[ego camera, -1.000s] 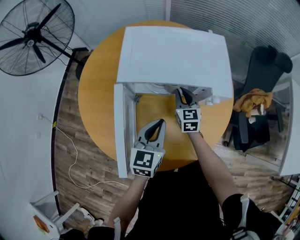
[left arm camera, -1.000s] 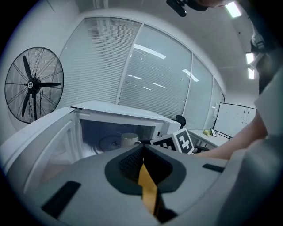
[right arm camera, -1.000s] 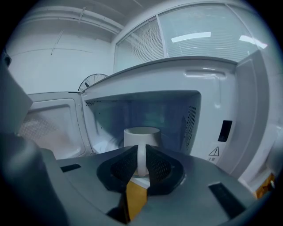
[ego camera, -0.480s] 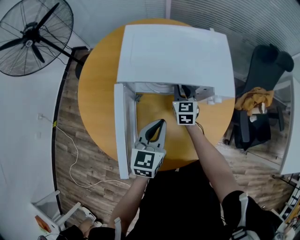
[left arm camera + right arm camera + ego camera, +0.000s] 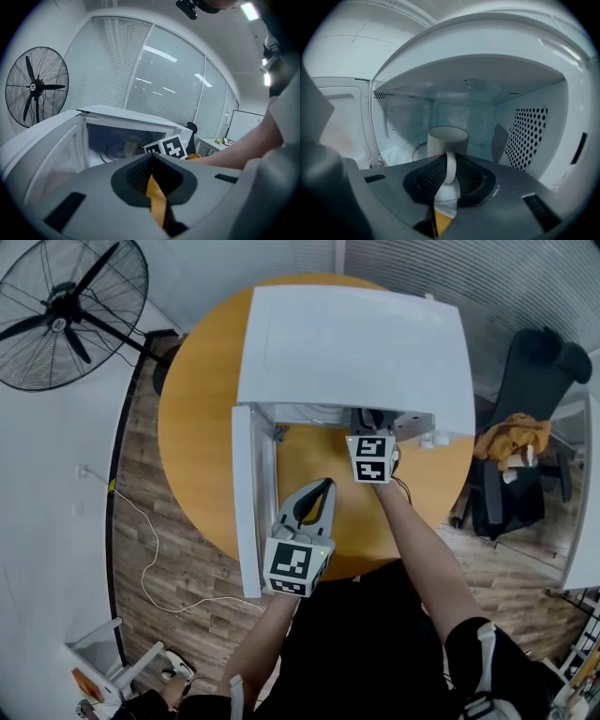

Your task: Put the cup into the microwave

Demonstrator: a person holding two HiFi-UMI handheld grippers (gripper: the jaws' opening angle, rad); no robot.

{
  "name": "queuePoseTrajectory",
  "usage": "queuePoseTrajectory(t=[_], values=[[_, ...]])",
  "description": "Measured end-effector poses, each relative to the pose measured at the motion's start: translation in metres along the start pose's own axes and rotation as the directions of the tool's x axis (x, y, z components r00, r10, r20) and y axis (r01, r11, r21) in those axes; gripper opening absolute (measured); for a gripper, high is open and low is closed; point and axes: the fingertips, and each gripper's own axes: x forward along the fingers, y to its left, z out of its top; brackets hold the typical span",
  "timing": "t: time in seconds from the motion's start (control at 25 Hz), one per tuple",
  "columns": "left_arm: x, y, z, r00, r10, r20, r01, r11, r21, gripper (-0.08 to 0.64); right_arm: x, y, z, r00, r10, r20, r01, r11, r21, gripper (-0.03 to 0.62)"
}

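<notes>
White cup (image 5: 447,140) handle sits clamped in right gripper (image 5: 450,163), inside microwave (image 5: 529,136); left gripper (image 5: 152,158) closed.

The head camera looks steeply down on the microwave (image 5: 352,343); both gripper cameras face its open cavity, the right one far closer.

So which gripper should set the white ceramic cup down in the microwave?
Right. The right gripper is inside the white microwave, jaws shut on the handle of the white ceramic cup. The left gripper is shut, empty, outside beside the open door.
</notes>
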Motion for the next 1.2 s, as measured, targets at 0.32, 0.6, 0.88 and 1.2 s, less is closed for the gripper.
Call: queuePoseTrajectory(t=[0.32, 0.6, 0.88, 1.2], values=[[-0.001, -0.002, -0.002, 1.000, -0.006, 0.002, 0.006, 1.000, -0.005, -0.005, -0.005, 0.002, 0.003, 1.000, 0.011, -0.010, -0.011, 1.000, 0.015, 0.072], [-0.007, -0.007, 0.000, 1.000, -0.008, 0.012, 0.008, 1.000, 0.002, -0.005, -0.025, -0.001, 0.003, 1.000, 0.010, -0.002, -0.010, 0.999, 0.046, 0.081], [-0.010, -0.009, 0.000, 1.000, 0.015, 0.027, -0.015, 1.000, -0.003, -0.005, -0.054, 0.007, 0.005, 0.998, 0.052, 0.019, -0.052, 0.998, 0.034, 0.081], [-0.015, -0.025, -0.003, 0.999, 0.042, 0.024, -0.042, 0.999, 0.012, -0.005, -0.110, 0.004, 0.012, 0.993, 0.102, 0.066, -0.103, 0.995, 0.016, 0.080]])
